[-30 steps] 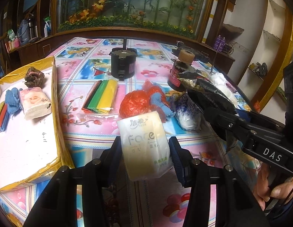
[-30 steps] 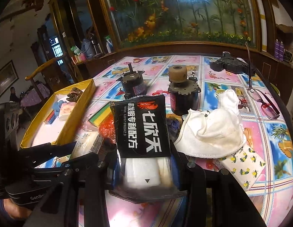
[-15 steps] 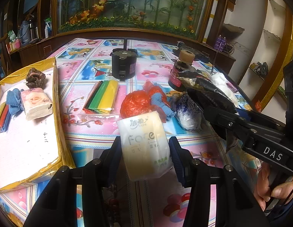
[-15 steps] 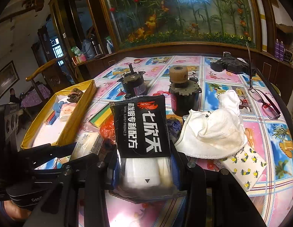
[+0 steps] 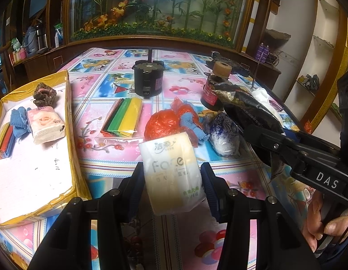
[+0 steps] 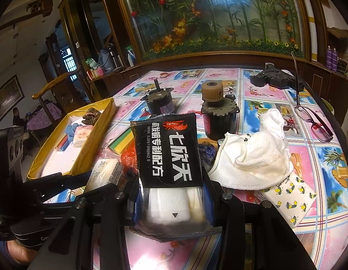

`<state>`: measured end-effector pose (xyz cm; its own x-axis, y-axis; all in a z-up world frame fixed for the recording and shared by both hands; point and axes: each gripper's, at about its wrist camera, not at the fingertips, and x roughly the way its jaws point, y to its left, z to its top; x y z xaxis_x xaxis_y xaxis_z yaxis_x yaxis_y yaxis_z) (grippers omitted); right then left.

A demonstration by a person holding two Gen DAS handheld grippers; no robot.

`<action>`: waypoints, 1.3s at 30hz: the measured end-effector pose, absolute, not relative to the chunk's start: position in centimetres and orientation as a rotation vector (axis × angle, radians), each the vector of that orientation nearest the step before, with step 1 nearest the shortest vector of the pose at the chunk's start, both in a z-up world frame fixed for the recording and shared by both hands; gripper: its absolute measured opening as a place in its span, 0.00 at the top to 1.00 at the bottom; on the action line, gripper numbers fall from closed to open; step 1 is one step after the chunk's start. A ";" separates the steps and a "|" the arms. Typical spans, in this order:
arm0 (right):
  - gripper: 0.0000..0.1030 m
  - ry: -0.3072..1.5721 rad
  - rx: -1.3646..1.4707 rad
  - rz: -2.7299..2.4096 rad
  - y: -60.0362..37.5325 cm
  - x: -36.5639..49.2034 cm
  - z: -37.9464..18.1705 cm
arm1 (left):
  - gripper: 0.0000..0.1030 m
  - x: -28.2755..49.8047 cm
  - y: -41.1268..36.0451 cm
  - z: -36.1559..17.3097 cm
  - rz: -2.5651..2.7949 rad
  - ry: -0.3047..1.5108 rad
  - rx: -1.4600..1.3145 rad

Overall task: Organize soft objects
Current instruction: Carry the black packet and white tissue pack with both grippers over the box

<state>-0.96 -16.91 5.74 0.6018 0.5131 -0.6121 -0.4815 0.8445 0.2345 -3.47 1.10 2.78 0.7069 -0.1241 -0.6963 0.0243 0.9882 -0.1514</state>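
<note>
My left gripper (image 5: 171, 180) is shut on a white tissue pack (image 5: 171, 171) printed "Face", held above the table's front part. My right gripper (image 6: 169, 200) is shut on a black packet (image 6: 167, 155) with white rolls showing through its clear lower end. From the left wrist view that packet (image 5: 250, 112) and the right gripper show at the right. A yellow-edged box (image 5: 68, 103) at the left holds a pink tissue pack (image 5: 47, 126), a blue cloth (image 5: 17, 121) and a brown scrunchie (image 5: 44, 93). On the table lie a red bag (image 5: 165, 123), a coloured sheet bundle (image 5: 124, 117) and a white cloth (image 6: 252, 157).
Two black motors (image 5: 148, 79) (image 6: 219, 117) stand mid-table. A blue-patterned bag (image 5: 223, 135), a lemon-print tissue pack (image 6: 291, 195), glasses (image 6: 313, 123) and a black part (image 6: 273, 78) also lie on the floral tablecloth (image 5: 183, 83). A hand (image 5: 324, 220) grips the right tool.
</note>
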 end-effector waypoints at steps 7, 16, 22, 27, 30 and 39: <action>0.55 0.716 0.051 0.578 -16.8 -1.1 6.0 | 0.53 -4.5 0.6 3.5 -0.073 0.725 -0.102; 0.55 0.720 0.065 0.576 -16.5 -1.3 6.1 | 0.52 -5.2 0.9 5.1 -0.058 0.671 -0.067; 0.55 0.737 0.112 0.608 -15.1 -1.5 6.5 | 0.52 -5.9 3.1 7.1 -0.033 0.620 -0.098; 0.55 0.733 0.096 0.650 -12.3 -1.8 7.8 | 0.52 -6.3 6.8 8.7 0.016 0.586 -0.152; 0.55 0.734 0.082 0.682 -10.4 -1.9 8.7 | 0.52 -6.5 9.4 9.1 0.058 0.577 -0.191; 0.55 0.754 0.063 0.805 -2.3 -1.9 10.5 | 0.52 -7.9 17.4 8.2 0.226 0.598 -0.283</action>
<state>-1.88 -2.30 10.49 0.4508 0.6724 -0.5871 -0.6297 0.7057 0.3248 -7.92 17.36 8.21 0.8041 0.1268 -0.5808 -0.2890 0.9372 -0.1954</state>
